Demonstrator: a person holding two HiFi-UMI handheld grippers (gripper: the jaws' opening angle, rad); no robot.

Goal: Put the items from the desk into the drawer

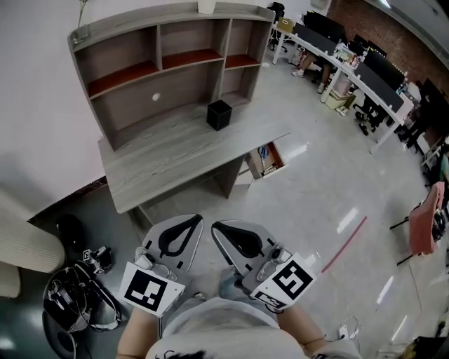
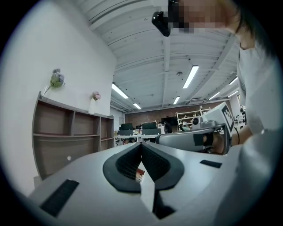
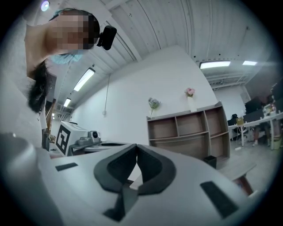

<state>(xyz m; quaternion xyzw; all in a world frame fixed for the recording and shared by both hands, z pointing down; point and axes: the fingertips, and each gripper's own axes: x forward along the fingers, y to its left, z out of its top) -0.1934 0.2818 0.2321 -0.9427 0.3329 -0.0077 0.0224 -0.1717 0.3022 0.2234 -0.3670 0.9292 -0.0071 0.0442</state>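
A black cube box (image 1: 219, 114) stands on the grey wooden desk (image 1: 168, 158), just under the hutch shelves (image 1: 175, 59); it also shows small in the right gripper view as the black box (image 3: 210, 161). At the desk's right end a drawer (image 1: 265, 160) is pulled open with some items inside. My left gripper (image 1: 199, 217) (image 2: 141, 143) and right gripper (image 1: 214, 226) (image 3: 136, 145) are held side by side close to the body, well short of the desk. Both are shut with nothing between the pads.
A white vase (image 1: 205, 5) sits on the hutch top. Black bags and cables (image 1: 70, 294) lie on the floor at left. Office desks with monitors (image 1: 351, 63) run along the back right, and a pink chair (image 1: 424, 224) stands at right.
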